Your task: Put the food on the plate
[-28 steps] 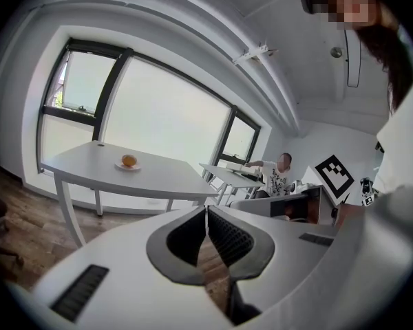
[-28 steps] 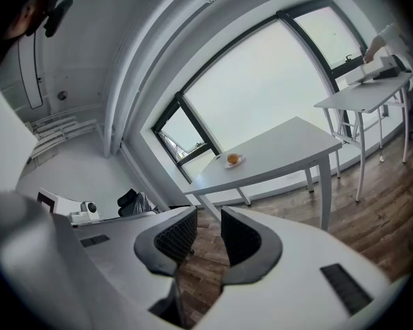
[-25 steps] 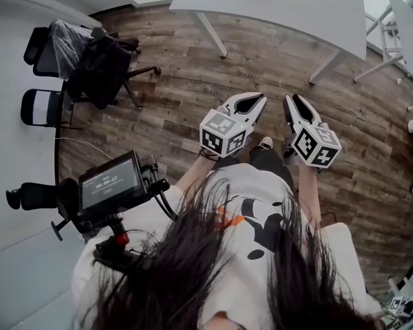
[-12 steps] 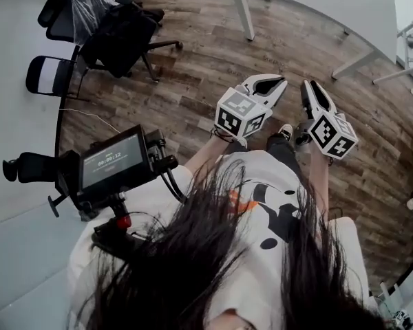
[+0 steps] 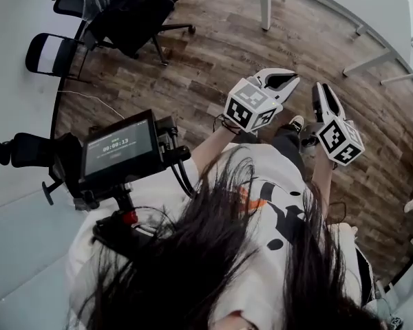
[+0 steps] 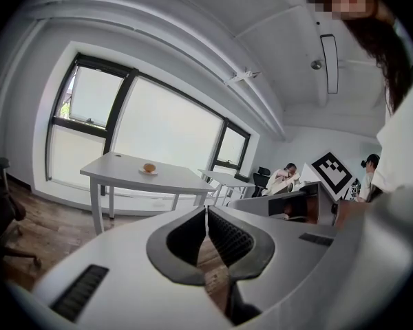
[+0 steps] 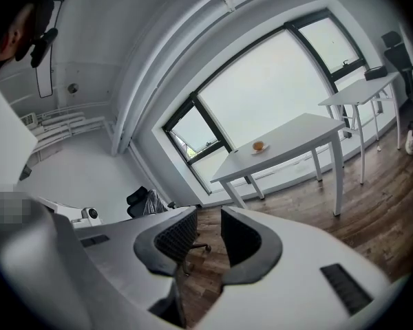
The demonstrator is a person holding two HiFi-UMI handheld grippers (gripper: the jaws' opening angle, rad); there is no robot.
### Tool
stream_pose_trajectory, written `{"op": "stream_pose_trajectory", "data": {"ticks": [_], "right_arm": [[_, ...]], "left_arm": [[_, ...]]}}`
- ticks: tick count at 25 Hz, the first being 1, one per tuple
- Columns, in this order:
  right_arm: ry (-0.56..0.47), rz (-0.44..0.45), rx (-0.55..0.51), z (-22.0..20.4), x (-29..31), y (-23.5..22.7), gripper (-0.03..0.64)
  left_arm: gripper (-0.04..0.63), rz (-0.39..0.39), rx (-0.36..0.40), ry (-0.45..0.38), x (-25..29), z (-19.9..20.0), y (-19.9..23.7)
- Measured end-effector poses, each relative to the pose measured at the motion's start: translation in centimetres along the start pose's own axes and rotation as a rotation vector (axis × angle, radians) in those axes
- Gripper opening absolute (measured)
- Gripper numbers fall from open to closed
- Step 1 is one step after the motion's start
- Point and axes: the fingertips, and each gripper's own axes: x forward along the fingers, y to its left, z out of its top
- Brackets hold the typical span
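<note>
Brown wood floor [image 5: 213,74] now fills the middle of your head view. Over the last second the white table [image 5: 372,5] has slid up into the upper right corner, and the far part of it, where the plate was showing, has run off the top of the frame. Both tools ride out ahead of you as you walk, so I'd call this the approach, with nothing handled yet. Your left gripper [image 5: 294,79], centre right in the head view, has its jaws pressed tip to tip with nothing in them. Your right gripper [image 5: 323,88], just beside it, is drawn in as far as it goes, with only a sliver of floor showing between the pads, and it carries nothing either. The food [image 6: 149,166] is an orange lump far off on the table, left of centre in the left gripper view and right of centre in the right gripper view. It looks to be sitting on a small plate [image 6: 143,172] already. From here it reads as roundish; I can't make out a long axis or which way it points, so judge that up close.
</note>
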Motion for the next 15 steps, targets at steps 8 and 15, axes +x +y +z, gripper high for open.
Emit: {"op": "stream_pose_trajectory", "data": {"ticks": [8, 15], "right_arm": [[0.027, 0.000, -0.026, -2.0, -0.3, 2.2, 0.114], [0.026, -0.018, -0.049, -1.9, -1.0, 2.2, 0.114]], "left_arm": [[0.011, 0.011, -0.020, -0.014, -2.4, -0.7, 0.7], [0.011, -0.006, -0.029, -0.023, -2.4, -0.7, 0.2]]}}
